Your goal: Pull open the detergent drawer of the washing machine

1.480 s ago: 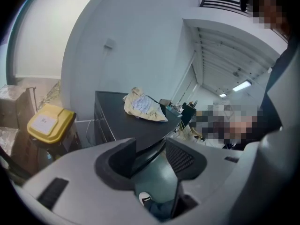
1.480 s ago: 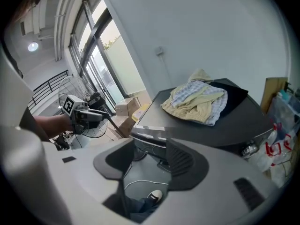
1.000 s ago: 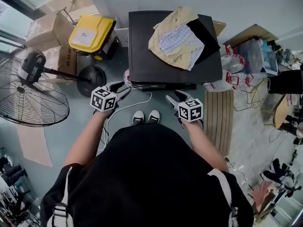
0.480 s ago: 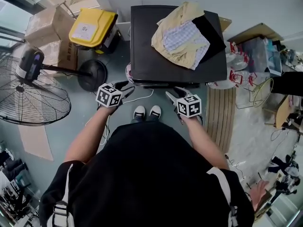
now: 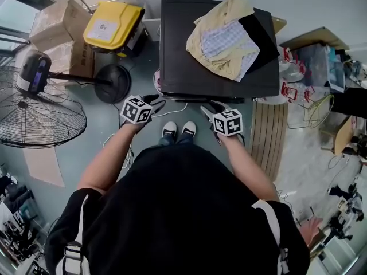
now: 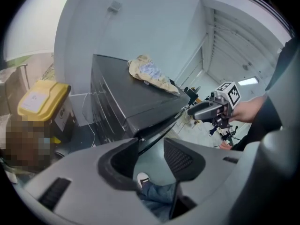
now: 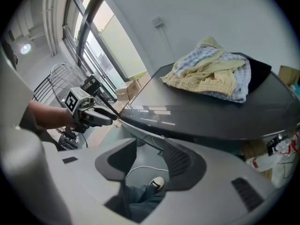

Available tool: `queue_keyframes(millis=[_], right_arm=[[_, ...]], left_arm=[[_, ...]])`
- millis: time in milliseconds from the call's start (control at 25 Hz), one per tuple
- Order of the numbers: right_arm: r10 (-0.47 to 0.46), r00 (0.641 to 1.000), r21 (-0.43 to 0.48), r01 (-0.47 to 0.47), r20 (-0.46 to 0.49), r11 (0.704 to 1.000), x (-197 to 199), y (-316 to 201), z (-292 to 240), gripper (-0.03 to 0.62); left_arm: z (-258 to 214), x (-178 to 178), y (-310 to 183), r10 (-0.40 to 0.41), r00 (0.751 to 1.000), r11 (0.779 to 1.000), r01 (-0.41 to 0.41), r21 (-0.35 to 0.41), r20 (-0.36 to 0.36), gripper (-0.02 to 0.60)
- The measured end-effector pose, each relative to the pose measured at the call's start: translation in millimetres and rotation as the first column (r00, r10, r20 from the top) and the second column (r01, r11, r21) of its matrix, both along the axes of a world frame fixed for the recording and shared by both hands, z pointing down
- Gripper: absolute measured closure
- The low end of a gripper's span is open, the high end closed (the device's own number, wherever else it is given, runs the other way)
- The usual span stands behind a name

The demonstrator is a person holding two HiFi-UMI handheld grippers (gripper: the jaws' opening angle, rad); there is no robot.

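So this one's in the approach step, nothing grabbed yet. The person's shoes (image 5: 178,130) are parked right in front of the washing machine (image 5: 178,50), toes just short of its front face. The left gripper (image 5: 156,101) sits just off the machine's front left corner and the right gripper (image 5: 209,109) just off the front edge nearer the middle, both angled down toward that front. Both sets of jaws stand apart and have just been closing a bit, but there's nothing between them: through each gap you only see floor, a trouser leg and a shoe.

The detergent drawer has to be somewhere on the machine's front face, under the overhang of the dark top, but honestly no view shows it clearly enough to pick out.

On top of the machine, toward its back right, lies a pile of clothes (image 5: 226,36). Past the machine's left side there's a yellow bin (image 5: 112,26).

My guess for the next move: pick one gripper, bring it to the drawer's front lip, clamp on or hook it, then pull straight back away from the machine.
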State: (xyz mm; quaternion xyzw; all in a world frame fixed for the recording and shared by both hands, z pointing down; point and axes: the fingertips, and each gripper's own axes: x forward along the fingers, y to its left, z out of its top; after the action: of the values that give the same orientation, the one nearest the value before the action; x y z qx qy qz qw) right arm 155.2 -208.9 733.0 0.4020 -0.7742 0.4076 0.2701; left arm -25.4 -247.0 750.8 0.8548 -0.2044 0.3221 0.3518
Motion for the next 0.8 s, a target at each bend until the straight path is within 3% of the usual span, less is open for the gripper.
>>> queue_keyframes(millis=[400,800], right_arm=[[0.033,0.999,-0.032,-0.034,-0.009,0.999,18.3,-4.8,30.3,0.424],[0.019,1.0,-0.044,-0.018,0.021,0.999,8.5,-11.2,42.7,0.441]], left_arm=[[20.5,1.4,0.9,0.01,0.999,1.0,-0.01,-0.009,0.034,0.422],[33.9,10.5,0.6,0.021,0.998,1.0,-0.021,-0.002,0.056,0.437]])
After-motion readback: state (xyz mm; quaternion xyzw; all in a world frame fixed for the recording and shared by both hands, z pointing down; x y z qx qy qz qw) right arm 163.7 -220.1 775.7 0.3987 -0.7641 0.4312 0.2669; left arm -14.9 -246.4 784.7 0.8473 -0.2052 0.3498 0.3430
